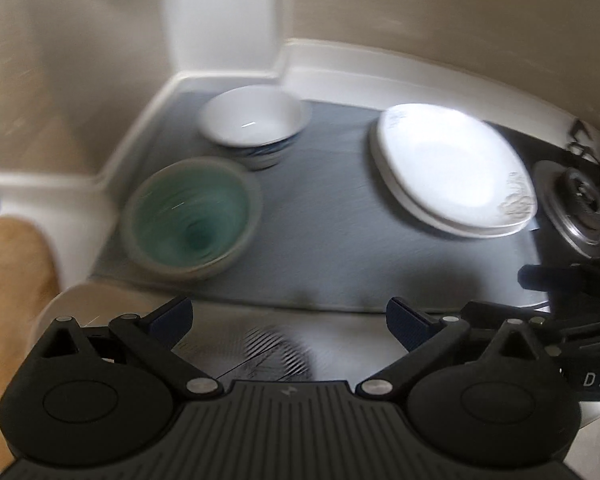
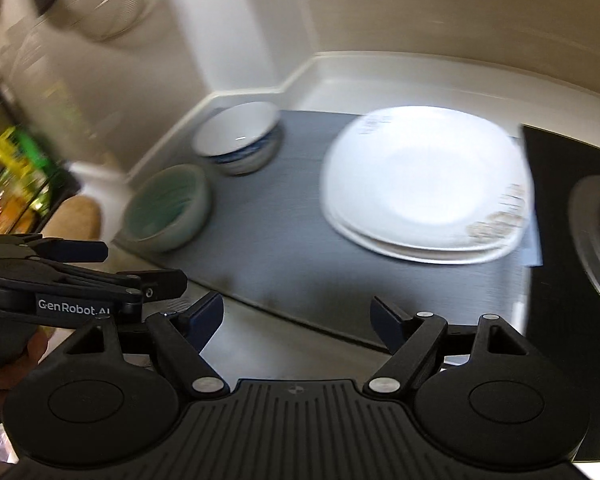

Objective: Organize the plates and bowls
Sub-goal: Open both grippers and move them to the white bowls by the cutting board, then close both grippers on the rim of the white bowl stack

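Note:
A grey mat point(image 1: 324, 240) point(image 2: 283, 240) lies on the counter. On it stand a teal-glazed bowl point(image 1: 191, 220) point(image 2: 165, 208), a white bowl nested in a blue-patterned bowl point(image 1: 253, 124) point(image 2: 237, 140), and a stack of two white square plates point(image 1: 452, 172) point(image 2: 424, 188). My left gripper point(image 1: 289, 320) is open and empty at the mat's near edge; it also shows in the right wrist view point(image 2: 95, 252). My right gripper point(image 2: 297, 318) is open and empty, short of the plates.
A black stove top with a burner point(image 1: 580, 208) point(image 2: 596, 236) lies right of the mat. A white raised counter edge point(image 1: 380, 60) and wall close the back. A shelf with colourful packages point(image 2: 15, 176) stands at the left. A striped item point(image 1: 275, 352) lies below the left gripper.

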Demonstrator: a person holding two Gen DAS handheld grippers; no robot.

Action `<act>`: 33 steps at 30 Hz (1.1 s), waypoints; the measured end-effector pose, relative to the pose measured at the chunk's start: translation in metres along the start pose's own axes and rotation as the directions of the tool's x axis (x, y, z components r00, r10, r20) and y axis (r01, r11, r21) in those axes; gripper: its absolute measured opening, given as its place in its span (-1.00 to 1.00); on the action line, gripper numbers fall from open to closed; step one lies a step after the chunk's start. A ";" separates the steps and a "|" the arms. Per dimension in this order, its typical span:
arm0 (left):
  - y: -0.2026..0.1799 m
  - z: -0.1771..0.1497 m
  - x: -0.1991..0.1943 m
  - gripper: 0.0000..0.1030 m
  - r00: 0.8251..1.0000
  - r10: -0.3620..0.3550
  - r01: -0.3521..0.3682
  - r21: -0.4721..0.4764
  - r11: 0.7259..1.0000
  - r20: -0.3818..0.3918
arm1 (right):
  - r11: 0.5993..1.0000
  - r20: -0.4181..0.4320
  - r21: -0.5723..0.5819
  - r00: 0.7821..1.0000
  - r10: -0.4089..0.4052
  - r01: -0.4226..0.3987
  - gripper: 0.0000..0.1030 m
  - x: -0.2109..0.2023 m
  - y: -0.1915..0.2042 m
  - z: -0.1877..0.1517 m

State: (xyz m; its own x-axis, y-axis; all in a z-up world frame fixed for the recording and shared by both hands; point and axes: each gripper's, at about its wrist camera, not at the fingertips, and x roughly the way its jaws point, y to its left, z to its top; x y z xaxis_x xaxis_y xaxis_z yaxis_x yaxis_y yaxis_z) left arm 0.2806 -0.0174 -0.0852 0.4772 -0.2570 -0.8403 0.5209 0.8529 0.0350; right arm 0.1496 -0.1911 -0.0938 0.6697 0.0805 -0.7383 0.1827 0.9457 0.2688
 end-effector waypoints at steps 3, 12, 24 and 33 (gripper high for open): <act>0.018 -0.008 -0.008 0.99 0.999 0.047 -0.047 -0.030 0.998 -0.014 | 0.998 -0.011 -0.056 0.999 0.033 -0.033 0.60 0.005 0.026 0.002; 0.090 -0.041 -0.037 0.99 0.985 0.162 -0.169 -0.169 0.971 -0.055 | 0.974 -0.046 -0.197 0.994 0.101 -0.108 0.60 0.018 0.093 0.008; 0.166 -0.059 -0.026 0.99 0.966 0.214 -0.250 -0.322 0.913 -0.144 | 0.958 -0.113 -0.233 0.983 0.142 -0.165 0.60 0.063 0.153 0.020; 0.192 -0.059 -0.006 0.99 0.965 0.182 -0.239 -0.349 0.906 -0.187 | 0.962 -0.165 -0.230 0.980 0.110 -0.147 0.60 0.095 0.174 0.025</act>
State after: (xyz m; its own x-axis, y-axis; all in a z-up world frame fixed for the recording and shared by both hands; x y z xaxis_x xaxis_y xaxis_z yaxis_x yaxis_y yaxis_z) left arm 0.3360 0.1746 -0.1048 0.4229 -0.0075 -0.9061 0.1114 0.9928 0.0437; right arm 0.2624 -0.0269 -0.1016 0.5573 0.2355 -0.7962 -0.0887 0.9703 0.2248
